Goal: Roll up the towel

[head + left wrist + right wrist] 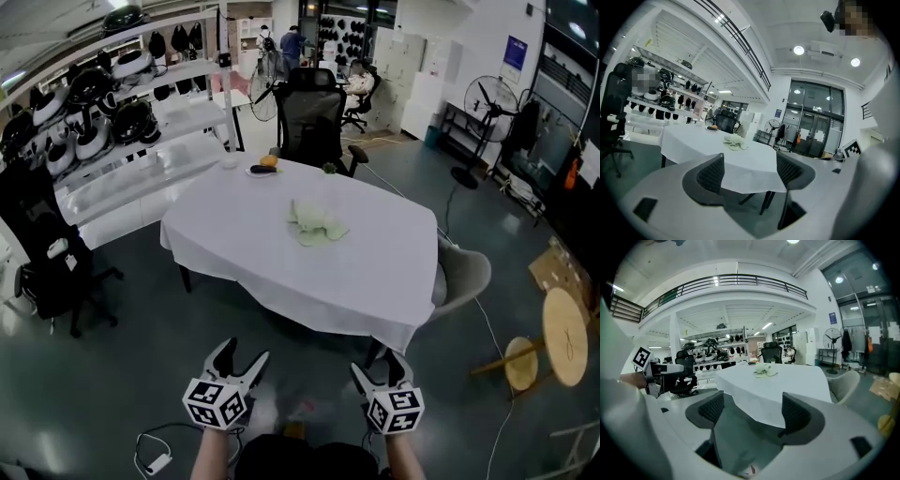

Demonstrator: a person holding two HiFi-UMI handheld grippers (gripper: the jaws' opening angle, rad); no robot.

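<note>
Fingers (710, 176) apart — draped table (375, 272), grey floor (112, 375)

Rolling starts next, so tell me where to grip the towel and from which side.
Grip the towel by the flat flap nearest you, coming in low from the near edge of the table. The towel lies bunched at mid-table with its far part heaped up, so that near flap likely gives the clearest loose edge to pinch and pull flat.

table (375, 277): white-clothed; black office chair (309, 112): behind table; shelves (141, 176): left
</note>
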